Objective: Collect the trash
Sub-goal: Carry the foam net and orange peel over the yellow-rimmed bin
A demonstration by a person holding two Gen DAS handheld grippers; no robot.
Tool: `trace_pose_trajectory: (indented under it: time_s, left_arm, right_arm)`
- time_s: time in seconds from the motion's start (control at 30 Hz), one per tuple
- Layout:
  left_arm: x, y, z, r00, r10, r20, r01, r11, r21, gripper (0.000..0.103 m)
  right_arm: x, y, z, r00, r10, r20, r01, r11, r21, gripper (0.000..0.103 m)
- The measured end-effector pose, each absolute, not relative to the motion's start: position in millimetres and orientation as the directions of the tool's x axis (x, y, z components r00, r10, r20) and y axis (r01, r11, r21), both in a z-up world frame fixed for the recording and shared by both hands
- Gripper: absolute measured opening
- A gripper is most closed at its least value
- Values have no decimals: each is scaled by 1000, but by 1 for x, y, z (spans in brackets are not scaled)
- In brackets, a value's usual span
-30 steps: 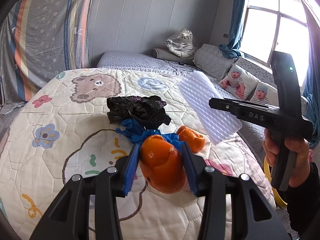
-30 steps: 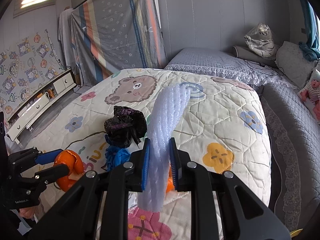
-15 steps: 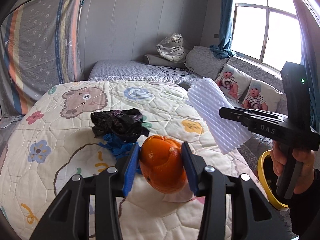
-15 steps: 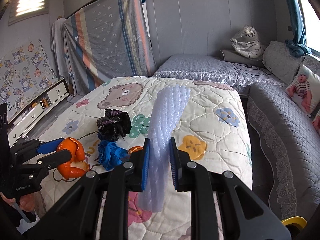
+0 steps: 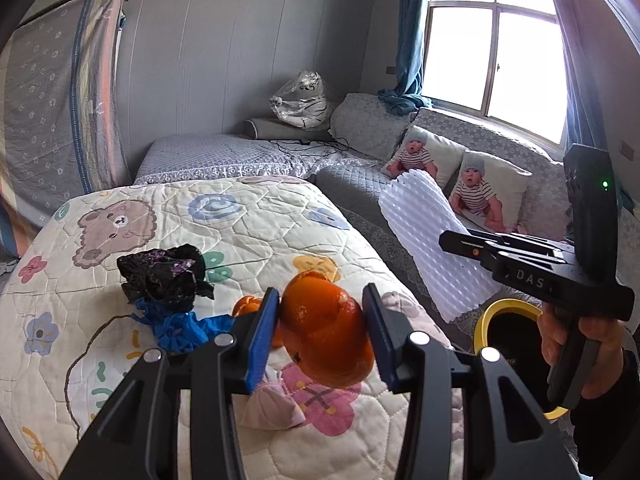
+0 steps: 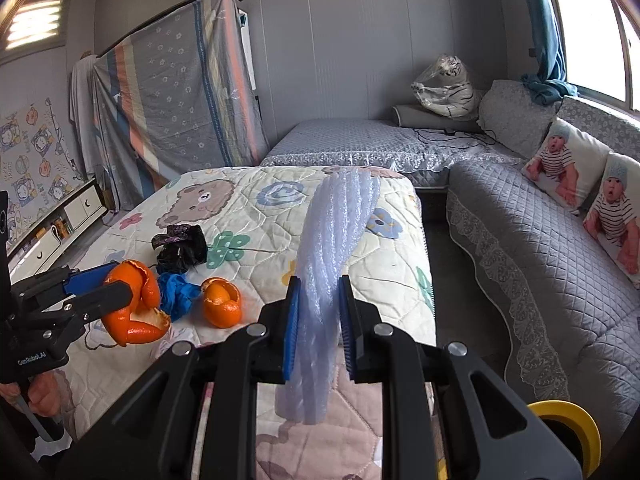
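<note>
Partway through. Left gripper [image 5: 320, 332] jaws clamped on orange peel [image 5: 326, 332]; right gripper [image 6: 318, 320] jaws pinching white foam sheet [image 6: 332, 264], both lifted off bed [image 6: 392, 264]. Yellow-rimmed bin [image 6: 568, 420] near right. Left on bed: second peel [image 6: 222, 302], blue wad [image 6: 178, 292], black bag [image 6: 182, 246].

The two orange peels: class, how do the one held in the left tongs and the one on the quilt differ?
The held orange peel is lifted clear of the quilt, clamped in the left tongs; the loose orange peel lies on the quilt beside the blue wrapper. The held peel looks larger and more open; the loose one curls into a smaller cup. Both are orange, empty rinds.
</note>
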State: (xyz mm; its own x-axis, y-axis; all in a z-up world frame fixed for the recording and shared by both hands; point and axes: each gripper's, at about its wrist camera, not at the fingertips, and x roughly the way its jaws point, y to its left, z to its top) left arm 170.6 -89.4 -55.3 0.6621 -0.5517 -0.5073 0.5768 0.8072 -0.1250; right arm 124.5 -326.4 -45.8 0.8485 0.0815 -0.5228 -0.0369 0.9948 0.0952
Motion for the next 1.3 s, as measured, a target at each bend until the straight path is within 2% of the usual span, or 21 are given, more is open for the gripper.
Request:
trace_pose_trajectory:
  time_s: [0.9, 1.3]
  left_arm:
    - [130, -230, -53, 483, -708, -516, 788, 608, -96, 41]
    - [110, -278, -62, 409, -740, -533, 843, 531, -91, 41]
  right_arm:
    - [2, -439, -75, 812, -237, -534, 322, 944, 70, 18]
    - [-32, -470, -103, 745, -338, -575, 451, 891, 60, 18]
